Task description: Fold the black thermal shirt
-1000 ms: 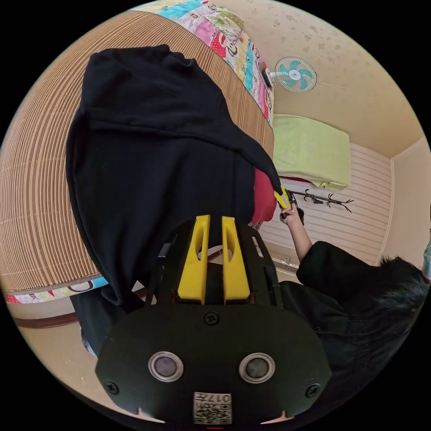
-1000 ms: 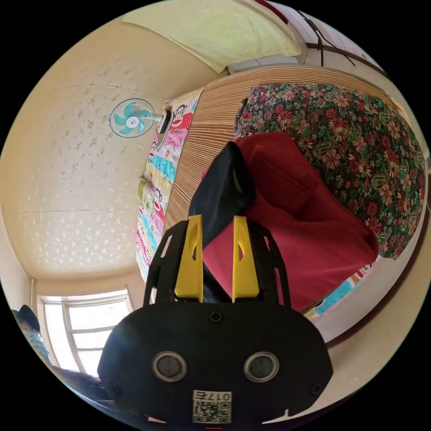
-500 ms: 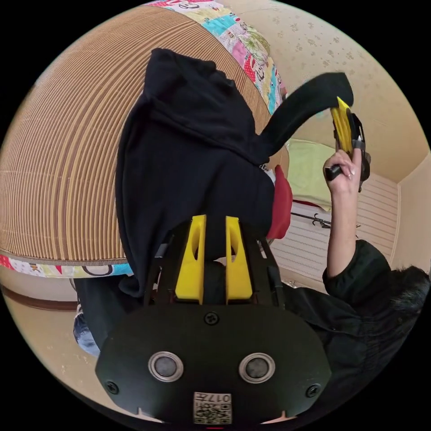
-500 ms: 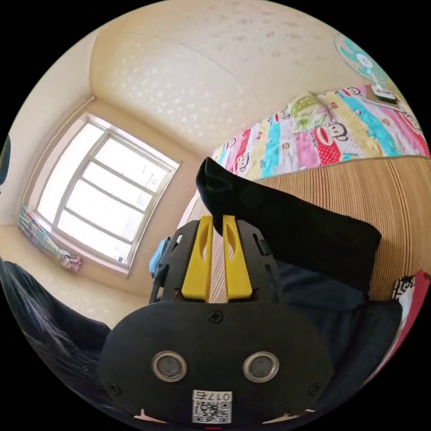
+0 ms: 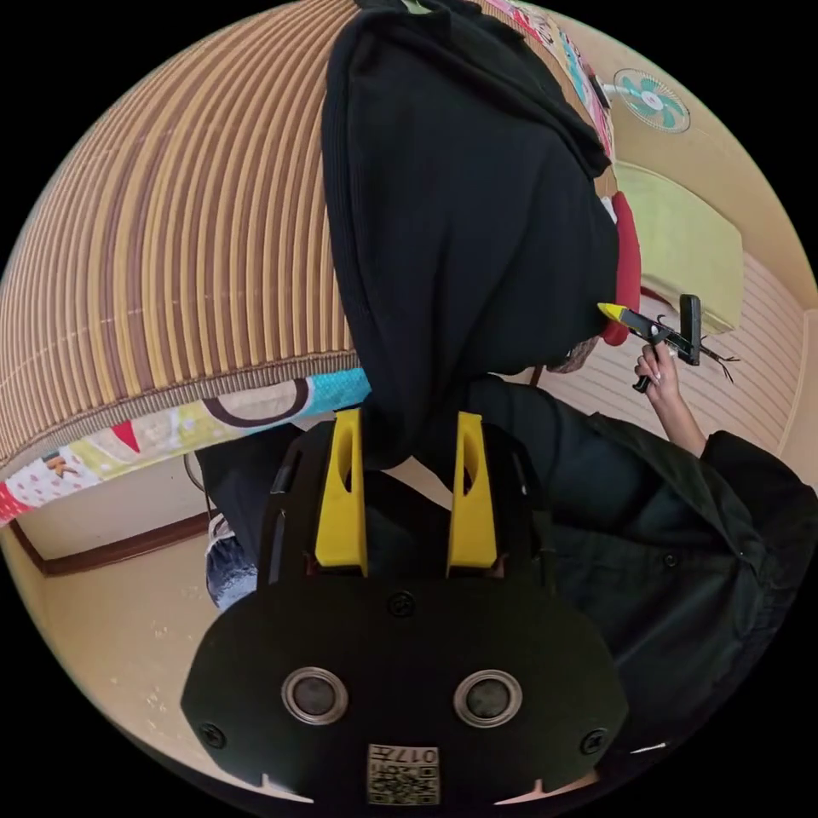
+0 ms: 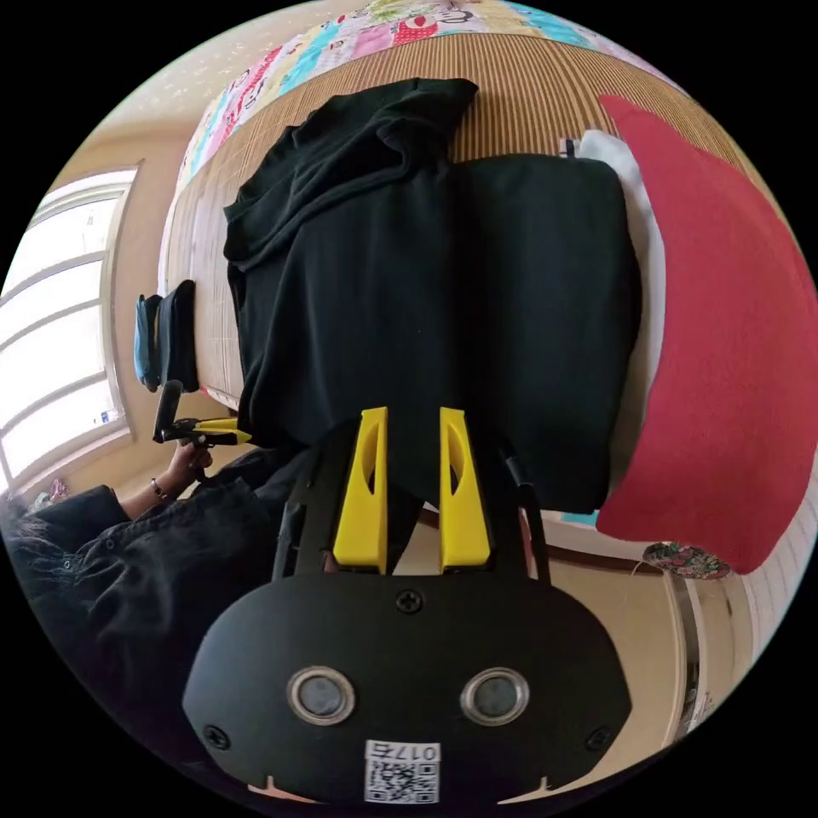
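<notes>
The black thermal shirt [image 6: 426, 281] lies on the striped mat [image 5: 170, 256] of the bed, stretching away from the fingers of both grippers, with its near hem hanging off the bed edge just ahead of them. Judging by its shape, 1 side panel is already laid over the body, giving a neat rectangle on the side toward the red garment [image 6: 733, 341], while the far part, beyond the fingers, is bunched and rumpled; that end and at least 1 crosswise fold appear to be left. The left gripper [image 5: 405, 494] has its 2 fingers spread apart, with the shirt's hem drooping into the gap but not pinched. The right gripper [image 6: 411, 490] also has its fingers parted with dark cloth between and behind them, and no clamp is evident. In the left gripper view the right gripper sits at the shirt's side edge, small and seen edge-on, so its contact with the cloth is hard to judge. The sleeves cannot be told apart in the black mass, and the person's dark clothing merges with the hem.
</notes>
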`<state>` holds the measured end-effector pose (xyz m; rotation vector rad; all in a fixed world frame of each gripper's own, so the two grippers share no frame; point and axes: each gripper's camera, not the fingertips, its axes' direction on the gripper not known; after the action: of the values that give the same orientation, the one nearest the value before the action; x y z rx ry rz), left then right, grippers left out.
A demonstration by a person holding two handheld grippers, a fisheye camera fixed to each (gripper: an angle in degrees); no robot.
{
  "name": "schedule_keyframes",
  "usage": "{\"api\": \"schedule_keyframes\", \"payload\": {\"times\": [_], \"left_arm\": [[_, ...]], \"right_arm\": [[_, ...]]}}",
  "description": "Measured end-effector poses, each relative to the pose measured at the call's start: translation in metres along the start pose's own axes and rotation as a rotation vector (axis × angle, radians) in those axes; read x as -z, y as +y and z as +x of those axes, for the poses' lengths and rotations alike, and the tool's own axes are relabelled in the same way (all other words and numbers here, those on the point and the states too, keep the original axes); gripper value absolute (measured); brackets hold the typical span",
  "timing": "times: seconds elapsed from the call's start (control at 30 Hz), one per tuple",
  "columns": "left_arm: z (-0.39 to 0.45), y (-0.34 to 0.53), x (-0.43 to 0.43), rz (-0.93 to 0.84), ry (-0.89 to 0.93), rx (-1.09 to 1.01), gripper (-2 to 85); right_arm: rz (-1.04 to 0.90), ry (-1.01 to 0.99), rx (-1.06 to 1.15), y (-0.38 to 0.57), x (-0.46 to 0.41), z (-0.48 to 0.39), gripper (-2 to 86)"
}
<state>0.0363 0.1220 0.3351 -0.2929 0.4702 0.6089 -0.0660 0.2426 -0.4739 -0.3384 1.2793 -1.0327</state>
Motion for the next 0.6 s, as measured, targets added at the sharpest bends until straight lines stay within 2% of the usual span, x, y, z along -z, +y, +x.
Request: {"api": "schedule_keyframes", "payload": {"times": [0.17, 0.23, 0.37, 0.47, 0.57, 0.6], "left_arm": [[-0.017, 0.01, 0.003, -0.019, 0.066, 0.017, 11.9], [-0.027, 0.017, 0.01, -0.016, 0.122, 0.034, 5.1], [-0.035, 0.036, 0.041, 0.004, 0.253, -0.001, 2.7], [-0.035, 0.058, 0.076, 0.009, 0.391, -0.071, 1.5], [-0.024, 0.087, 0.122, 0.03, 0.491, -0.153, 0.9], [-0.02, 0.101, 0.142, 0.058, 0.521, -0.173, 0.7]], "right_arm": [[-0.129, -0.036, -0.002, 0.016, -0.038, 0.031, 11.6], [-0.164, -0.041, -0.016, 0.016, -0.06, 0.045, 11.4], [-0.208, -0.038, -0.002, 0.016, -0.072, 0.058, 9.1], [-0.279, -0.026, 0.09, 0.028, -0.071, 0.058, 5.3], [-0.249, -0.201, 0.145, 0.049, -0.042, 0.066, 3.5], [-0.21, -0.332, 0.174, 0.06, -0.022, 0.072, 3.1]]}}
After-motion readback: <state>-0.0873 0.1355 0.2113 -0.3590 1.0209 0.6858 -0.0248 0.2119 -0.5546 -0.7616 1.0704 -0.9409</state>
